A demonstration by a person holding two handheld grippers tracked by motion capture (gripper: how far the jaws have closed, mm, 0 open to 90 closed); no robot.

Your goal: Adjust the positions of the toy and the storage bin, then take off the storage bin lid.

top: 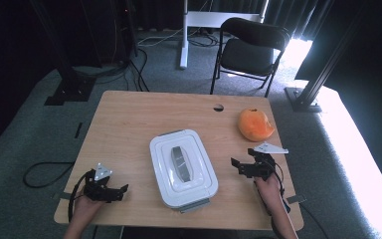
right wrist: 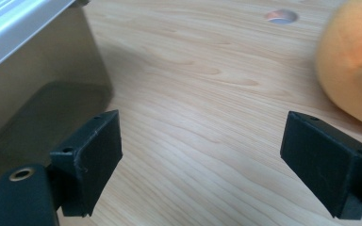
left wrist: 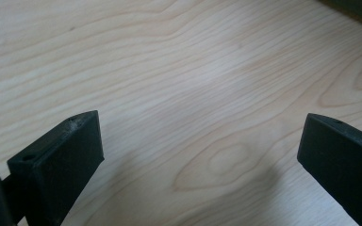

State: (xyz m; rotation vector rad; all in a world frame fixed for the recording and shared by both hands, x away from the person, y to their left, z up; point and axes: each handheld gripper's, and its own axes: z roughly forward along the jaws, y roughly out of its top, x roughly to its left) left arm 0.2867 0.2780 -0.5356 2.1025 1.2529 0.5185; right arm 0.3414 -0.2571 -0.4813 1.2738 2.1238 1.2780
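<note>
Nearest the high camera, two forearms come in from the bottom edge, each with one black hand-held gripper: the left hand-held gripper point(top: 125, 189) sits low over the front left corner of the pale wooden bench point(top: 129, 124), and the right hand-held gripper point(top: 235, 165) is near the front right part of it. One white rectangular plastic lidded container with a grey handle in its lid point(top: 182, 168) lies on the bench between the two, apart from both, with the right hand-held gripper the closer one, just beside its right edge. In the right gripper view the container's translucent side wall point(right wrist: 37, 89) stands to the left of the jaws, untouched. One rounded orange fruit-like object point(top: 254, 124) lies beyond the right hand-held gripper toward the far right corner, near it and not touching. Both hand-held grippers stand released, jaws spread wide with only bare bench between them, holding nothing. One black folding chair point(top: 251, 47) stands on the grey floor behind the bench.
</note>
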